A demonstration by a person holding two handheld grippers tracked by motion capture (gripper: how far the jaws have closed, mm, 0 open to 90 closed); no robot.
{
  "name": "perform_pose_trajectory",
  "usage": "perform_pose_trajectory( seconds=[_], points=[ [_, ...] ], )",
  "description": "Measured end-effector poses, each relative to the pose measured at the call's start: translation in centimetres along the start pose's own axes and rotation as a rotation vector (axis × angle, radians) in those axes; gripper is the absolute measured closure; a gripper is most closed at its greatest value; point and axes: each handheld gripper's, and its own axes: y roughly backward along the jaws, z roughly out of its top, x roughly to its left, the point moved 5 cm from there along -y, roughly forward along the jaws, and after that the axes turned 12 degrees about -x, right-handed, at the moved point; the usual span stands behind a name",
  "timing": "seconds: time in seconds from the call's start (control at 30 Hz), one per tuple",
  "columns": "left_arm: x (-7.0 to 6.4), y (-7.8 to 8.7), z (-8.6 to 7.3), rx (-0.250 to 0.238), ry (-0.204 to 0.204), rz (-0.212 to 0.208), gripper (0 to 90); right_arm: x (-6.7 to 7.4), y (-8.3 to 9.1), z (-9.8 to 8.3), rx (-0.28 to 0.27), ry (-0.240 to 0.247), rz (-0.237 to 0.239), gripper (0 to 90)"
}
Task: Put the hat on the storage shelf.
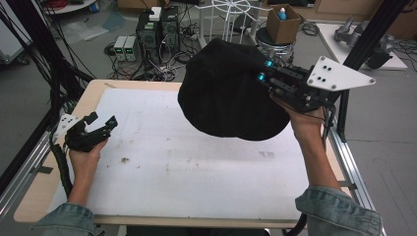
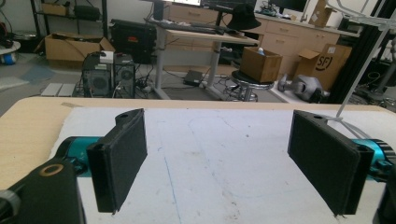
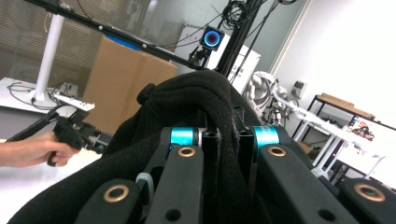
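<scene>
Two grippers on the go here, one in each hand. The right gripper [image 1: 265, 71] has its jaws clamped tight on a fold of a black hat [image 1: 228, 91], a floppy cloth one, and it's holding it up in the air over the far right part of the table [image 1: 147, 83], clear of the white mat [image 1: 196, 162] that covers most of the tabletop. In the right gripper view you can see the black fabric [image 3: 196, 102] pinched between the two jaws and bunched up over them, draping down on both sides. The left gripper [image 1: 101, 123] sits low near the left edge of the mat, well apart from the hat, with its jaws spread wide and nothing between them; in the left gripper view the two black pads [image 2: 123, 163] stand far apart with just bare mat [image 2: 215, 158] showing in the gap. Both forearms come in from the bottom in denim sleeves [image 1: 339, 211].
</scene>
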Motion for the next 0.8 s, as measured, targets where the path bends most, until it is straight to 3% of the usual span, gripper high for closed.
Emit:
perform_pose_trajectory(
  seconds=[0.43,0.8],
  points=[
    [0.0,-0.1,-0.2,0.009,0.002,-0.001,19.9,-1.6,-0.4,3.7,-0.059,0.024,0.008,86.0],
    [0.1,-0.1,-0.3,0.013,-0.001,-0.001,19.8,-3.2,-1.2,6.3,-0.095,0.053,-0.021,86.0]
  ],
)
